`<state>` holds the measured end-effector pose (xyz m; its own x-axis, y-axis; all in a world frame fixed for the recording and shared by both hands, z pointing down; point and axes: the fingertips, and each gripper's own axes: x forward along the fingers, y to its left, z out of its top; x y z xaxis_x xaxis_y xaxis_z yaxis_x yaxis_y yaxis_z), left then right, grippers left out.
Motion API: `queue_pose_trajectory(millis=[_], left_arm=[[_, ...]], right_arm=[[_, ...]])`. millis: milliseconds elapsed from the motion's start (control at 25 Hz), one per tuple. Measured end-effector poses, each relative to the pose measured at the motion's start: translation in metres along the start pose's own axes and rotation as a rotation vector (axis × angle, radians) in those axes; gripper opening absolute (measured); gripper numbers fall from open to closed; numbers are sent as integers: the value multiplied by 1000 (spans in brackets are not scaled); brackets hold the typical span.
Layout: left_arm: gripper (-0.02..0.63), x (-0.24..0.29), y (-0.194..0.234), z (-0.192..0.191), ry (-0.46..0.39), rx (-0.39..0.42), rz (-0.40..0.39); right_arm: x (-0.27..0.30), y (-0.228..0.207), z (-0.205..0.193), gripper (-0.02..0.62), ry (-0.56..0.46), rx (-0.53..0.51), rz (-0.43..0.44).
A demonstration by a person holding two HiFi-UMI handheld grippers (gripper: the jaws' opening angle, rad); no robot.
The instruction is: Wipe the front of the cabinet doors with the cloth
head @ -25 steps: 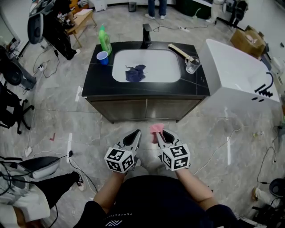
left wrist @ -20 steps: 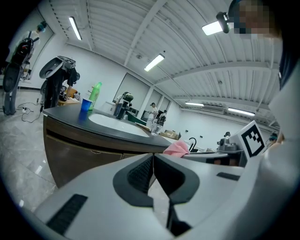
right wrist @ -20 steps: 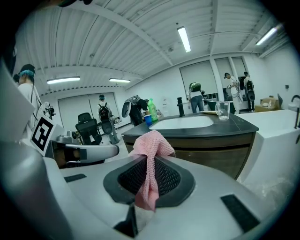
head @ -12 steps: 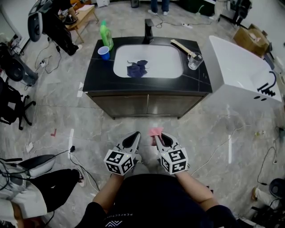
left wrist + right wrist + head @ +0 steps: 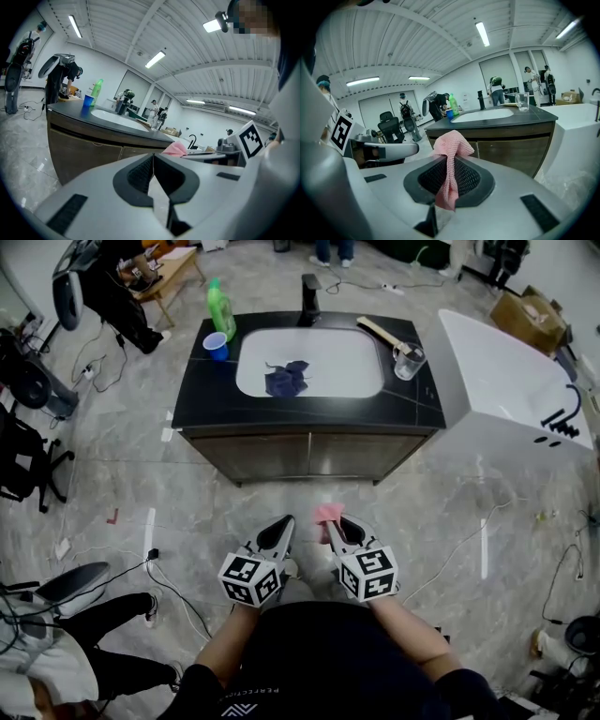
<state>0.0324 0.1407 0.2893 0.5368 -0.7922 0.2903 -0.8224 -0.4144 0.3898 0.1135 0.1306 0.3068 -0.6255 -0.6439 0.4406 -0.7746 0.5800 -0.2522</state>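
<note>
A pink cloth (image 5: 329,513) (image 5: 450,154) is pinched in my right gripper (image 5: 330,520) (image 5: 448,165), whose jaws are shut on it; the cloth bunches up above the tips and hangs down between them. The cloth (image 5: 174,149) also shows past the left jaws. My left gripper (image 5: 283,524) (image 5: 152,159) is shut with nothing in it. Both are held side by side close to my body, well short of the brown cabinet doors (image 5: 309,455) (image 5: 511,150) (image 5: 89,152) under the black counter (image 5: 206,399).
A white sink basin (image 5: 347,371) holds a dark blue rag (image 5: 285,378). On the counter stand a green bottle (image 5: 220,313), a blue cup (image 5: 217,347), a black tap (image 5: 309,298), a glass (image 5: 408,360) and a brush (image 5: 380,331). A white tub (image 5: 506,399) stands right; cables cross the floor.
Hardly any change: the view has shifted slightly and the cabinet sits a little further up the frame. Both grippers keep their places, the right one still shut on the cloth.
</note>
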Motion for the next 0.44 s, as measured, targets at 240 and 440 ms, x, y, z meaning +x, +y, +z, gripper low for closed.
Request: queue_pose_trajectory(millis=[240,440], left_arm=[[9,-3,1,-1,5,6,5],[9,-5,1,-4,13,6,5]], right_arm=[[2,0,-1,52,3,7,6],[2,1,-3,52,12,10,11]])
